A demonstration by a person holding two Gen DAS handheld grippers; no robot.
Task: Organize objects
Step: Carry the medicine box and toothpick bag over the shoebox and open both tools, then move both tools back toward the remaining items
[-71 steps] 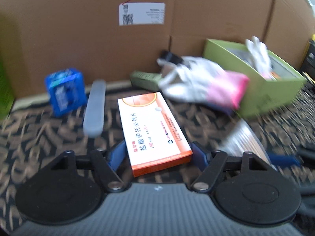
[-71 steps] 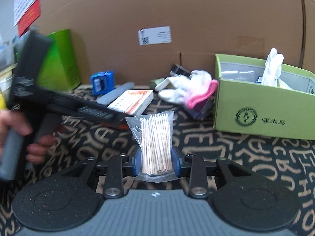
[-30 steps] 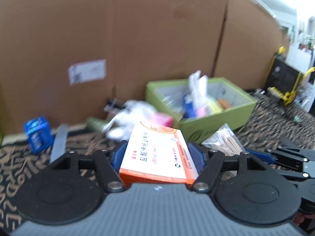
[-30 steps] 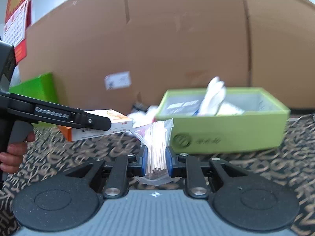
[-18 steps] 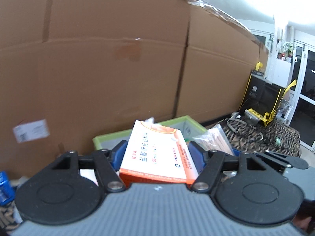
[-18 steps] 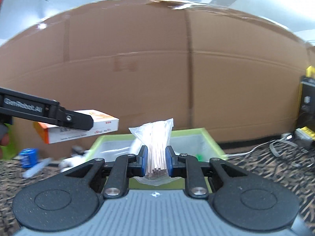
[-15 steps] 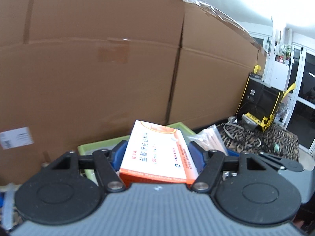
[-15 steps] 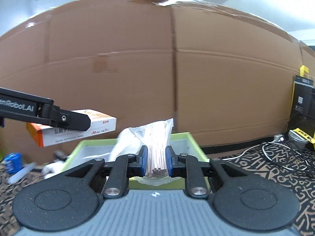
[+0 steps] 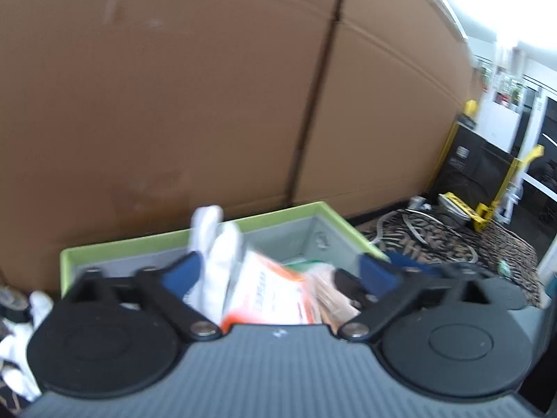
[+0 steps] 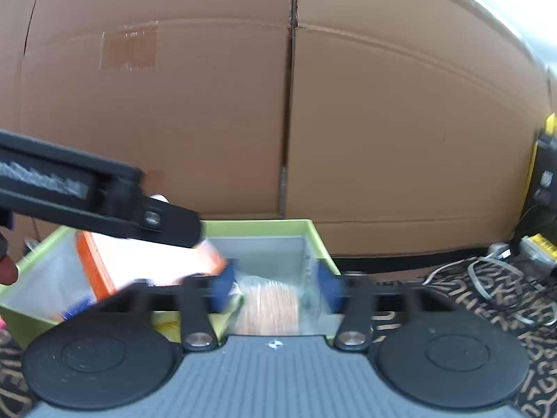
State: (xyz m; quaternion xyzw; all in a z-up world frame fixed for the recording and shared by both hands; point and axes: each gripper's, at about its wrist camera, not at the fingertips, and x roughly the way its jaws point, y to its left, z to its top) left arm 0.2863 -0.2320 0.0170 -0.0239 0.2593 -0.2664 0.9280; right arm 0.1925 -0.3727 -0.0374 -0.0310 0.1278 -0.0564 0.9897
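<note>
Hovering over the green box, both tools had just opened. The left tool stood apart from the carton; the right tool stood apart from the bag.

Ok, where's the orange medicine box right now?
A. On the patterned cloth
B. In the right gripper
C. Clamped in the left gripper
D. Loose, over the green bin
D. The left gripper has just been opening and its pads stand clear of the medicine box, which is tilted and blurred over the open green bin.

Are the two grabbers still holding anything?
No. Both grippers have just opened; the orange-and-white medicine box and clear bag of wooden sticks are dropping into the green box.
</note>
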